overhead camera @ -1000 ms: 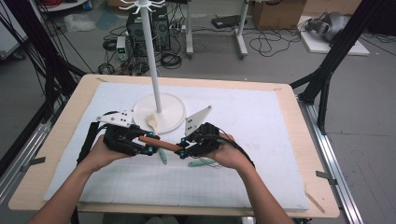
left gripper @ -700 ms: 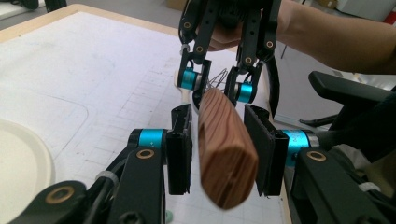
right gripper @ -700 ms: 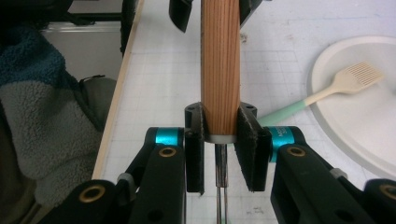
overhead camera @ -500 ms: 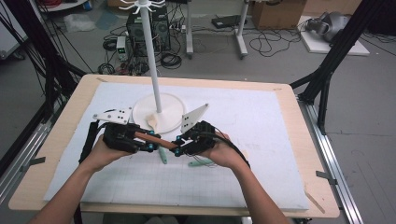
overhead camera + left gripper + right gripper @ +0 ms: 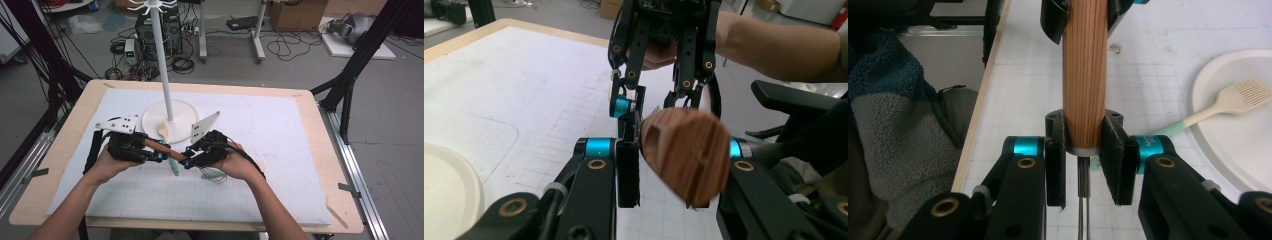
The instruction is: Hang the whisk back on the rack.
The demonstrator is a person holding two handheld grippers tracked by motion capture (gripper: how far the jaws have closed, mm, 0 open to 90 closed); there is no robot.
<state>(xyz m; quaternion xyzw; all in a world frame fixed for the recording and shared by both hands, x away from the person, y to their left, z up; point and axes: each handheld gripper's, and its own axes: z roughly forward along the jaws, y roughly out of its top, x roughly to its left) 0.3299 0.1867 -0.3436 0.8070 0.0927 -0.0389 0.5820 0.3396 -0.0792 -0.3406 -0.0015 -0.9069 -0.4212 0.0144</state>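
A utensil with a wooden handle (image 5: pixel 161 147) hangs level above the white mat, between my two grippers. My left gripper (image 5: pixel 155 151) faces right, and its jaws have just been closing. In the left gripper view the handle's rounded end (image 5: pixel 684 155) sits between its jaws (image 5: pixel 676 170), with the left pad (image 5: pixel 627 170) against the wood. My right gripper (image 5: pixel 1084 160) is shut on the handle's other end (image 5: pixel 1085 75), just above the metal collar. Thin metal wires (image 5: pixel 1083 205) run on below that collar. Seen from above, my right gripper (image 5: pixel 188 159) faces left.
A white stand has a round base (image 5: pixel 187 112) and a tall pole (image 5: pixel 165 65), just behind the grippers. A cream spatula (image 5: pixel 164 131) with a mint handle lies half on the base. Another green tool (image 5: pixel 214 175) lies under my right hand. The mat's front edge is close.
The left gripper's jaws have drawn in around the wooden handle's end. Both hands have stayed almost where they were.
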